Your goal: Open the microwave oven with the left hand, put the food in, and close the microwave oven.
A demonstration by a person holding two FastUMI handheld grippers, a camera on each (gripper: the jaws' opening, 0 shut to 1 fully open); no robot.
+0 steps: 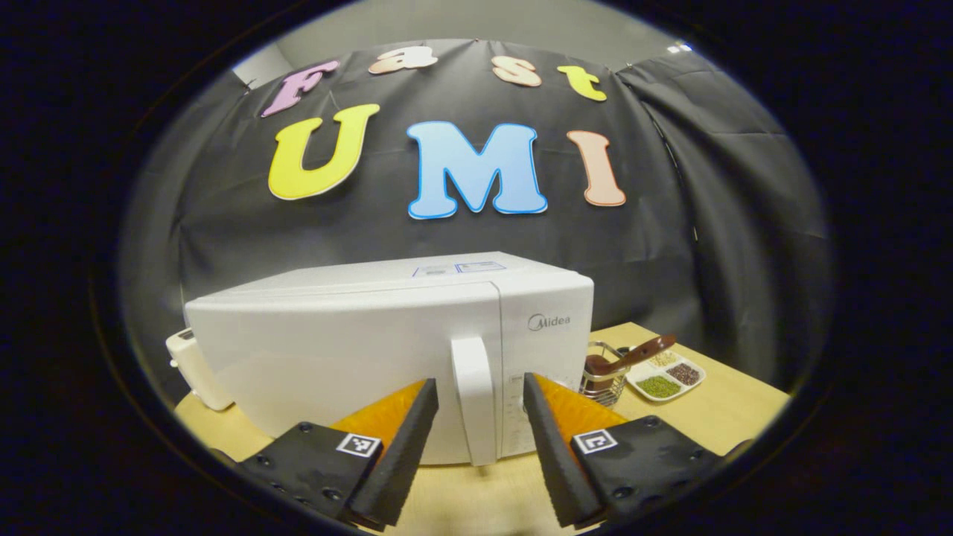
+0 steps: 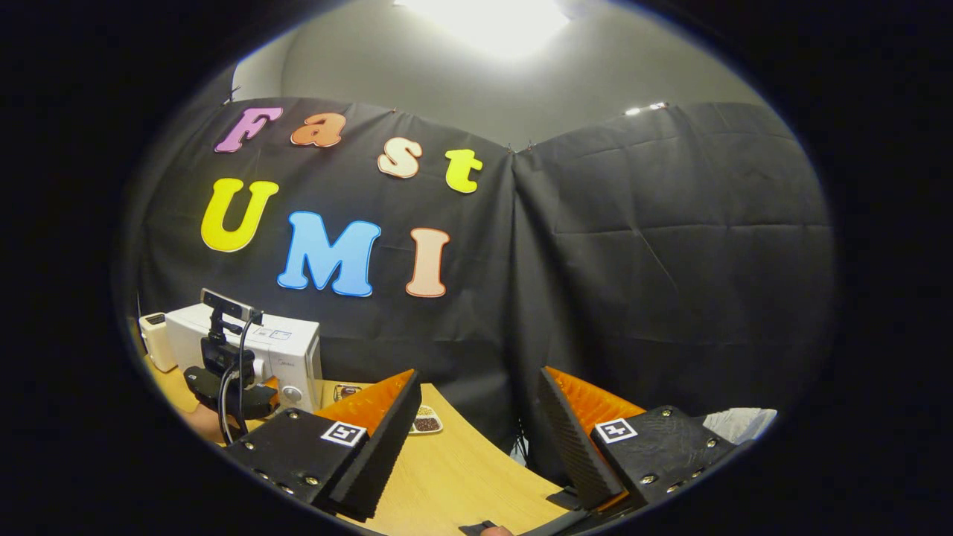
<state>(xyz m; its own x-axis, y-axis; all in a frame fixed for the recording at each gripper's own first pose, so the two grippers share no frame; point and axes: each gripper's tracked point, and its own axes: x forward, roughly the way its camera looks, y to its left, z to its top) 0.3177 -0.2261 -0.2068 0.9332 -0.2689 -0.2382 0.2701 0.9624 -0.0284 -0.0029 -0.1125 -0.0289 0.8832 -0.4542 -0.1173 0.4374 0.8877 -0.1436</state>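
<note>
I am holding my left hand-held gripper point(image 1: 480, 406) released, its ribbed black pads flanking the glossy white microwave's point(image 1: 387, 350) rounded vertical handle point(image 1: 474, 398) at lower centre.

1. The microwave oven point(image 1: 387, 350) is a white box with its door shut; it stands upright on the wooden desk point(image 1: 744, 417), towards the desk's back edge by the black cloth wall.
2. Its handle point(image 1: 474, 398) is a white vertical bar at the door's right side, beside the control panel.
3. The food point(image 1: 665, 376), a white sectioned dish of green, dark and pale grains, lies on the desk to the oven's right, near the desk's right edge.
</note>
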